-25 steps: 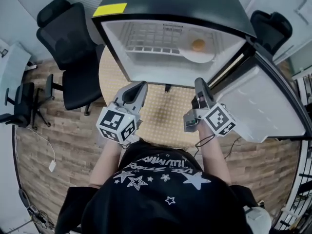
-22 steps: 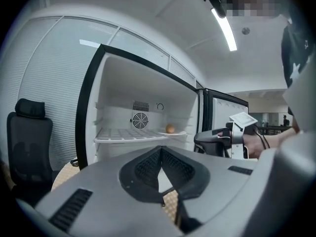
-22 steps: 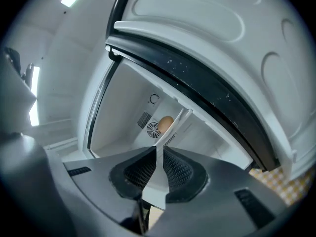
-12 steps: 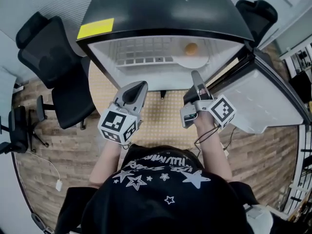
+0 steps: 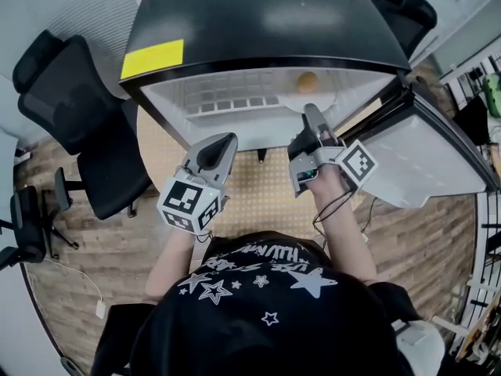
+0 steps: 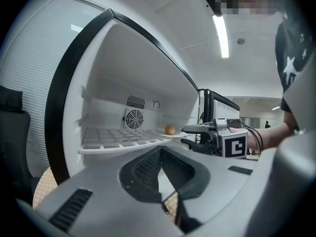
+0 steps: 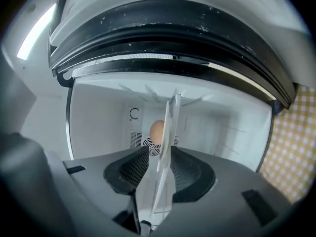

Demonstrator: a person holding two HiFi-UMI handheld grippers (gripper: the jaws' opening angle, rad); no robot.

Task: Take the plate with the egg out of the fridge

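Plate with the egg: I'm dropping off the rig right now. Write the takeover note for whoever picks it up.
Left gripper: shut, empty, held outside the fridge front.
Right gripper: reached into the opening, jaws either side of the round white plate at its rim. A sliver of gap shows, so it does not look clamped.
Things: the brown egg sits on the plate, which rests at the right end of the white grid shelf in the black-topped white fridge. The door is open at the right.
Done: door open, plate reached.
Left: close on the rim, then draw the plate out level so the egg does not roll.
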